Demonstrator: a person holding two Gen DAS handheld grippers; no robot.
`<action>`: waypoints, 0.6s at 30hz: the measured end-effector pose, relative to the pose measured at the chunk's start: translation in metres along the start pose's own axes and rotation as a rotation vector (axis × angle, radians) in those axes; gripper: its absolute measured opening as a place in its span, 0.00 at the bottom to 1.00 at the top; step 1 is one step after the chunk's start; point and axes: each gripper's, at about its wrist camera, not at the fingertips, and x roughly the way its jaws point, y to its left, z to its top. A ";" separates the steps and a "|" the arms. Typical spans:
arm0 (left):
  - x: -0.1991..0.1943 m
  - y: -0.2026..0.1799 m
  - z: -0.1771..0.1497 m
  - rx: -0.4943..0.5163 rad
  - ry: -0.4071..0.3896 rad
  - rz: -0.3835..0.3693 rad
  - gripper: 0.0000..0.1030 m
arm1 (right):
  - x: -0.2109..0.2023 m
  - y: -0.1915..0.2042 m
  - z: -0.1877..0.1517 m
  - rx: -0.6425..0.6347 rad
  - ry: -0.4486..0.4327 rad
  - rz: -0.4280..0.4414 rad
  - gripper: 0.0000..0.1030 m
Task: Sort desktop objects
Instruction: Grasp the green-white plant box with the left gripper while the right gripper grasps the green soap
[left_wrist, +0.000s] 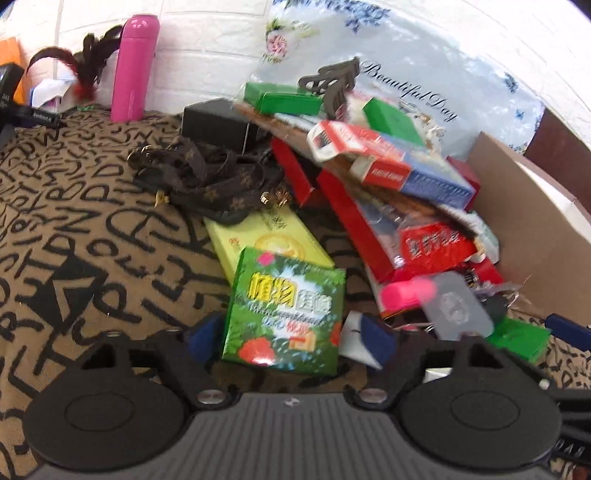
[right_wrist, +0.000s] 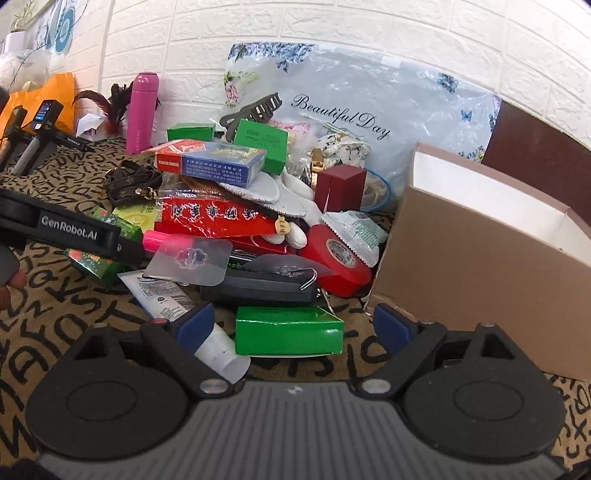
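Note:
A pile of small items lies on a letter-print cloth (left_wrist: 74, 192). My left gripper (left_wrist: 291, 338) is open, its blue-padded fingers on either side of a green flowered box (left_wrist: 286, 314) that lies between them. That box rests on a yellow box (left_wrist: 266, 236). My right gripper (right_wrist: 293, 326) is open around a plain green box (right_wrist: 290, 330), with a white tube (right_wrist: 177, 299) by its left finger. The left gripper's body (right_wrist: 66, 229) shows in the right wrist view, over the flowered box (right_wrist: 103, 258).
An open brown cardboard box (right_wrist: 480, 251) stands at the right. The pile holds a red tape roll (right_wrist: 340, 254), a playing-card box (right_wrist: 214, 160), a dark red box (right_wrist: 341, 188), a brown strap (left_wrist: 207, 177) and clear hooks (right_wrist: 188, 260). A pink bottle (left_wrist: 135, 68) and a flowered bag (right_wrist: 369, 107) stand at the wall.

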 end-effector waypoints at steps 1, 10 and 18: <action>0.000 0.000 0.000 0.005 -0.006 0.002 0.73 | 0.002 -0.001 0.000 0.004 0.007 0.003 0.77; 0.002 -0.002 0.000 0.031 -0.007 0.020 0.63 | 0.014 -0.002 -0.001 0.045 0.038 0.039 0.60; -0.033 -0.001 -0.010 0.053 0.012 -0.044 0.63 | -0.027 -0.029 -0.006 0.172 -0.001 0.066 0.58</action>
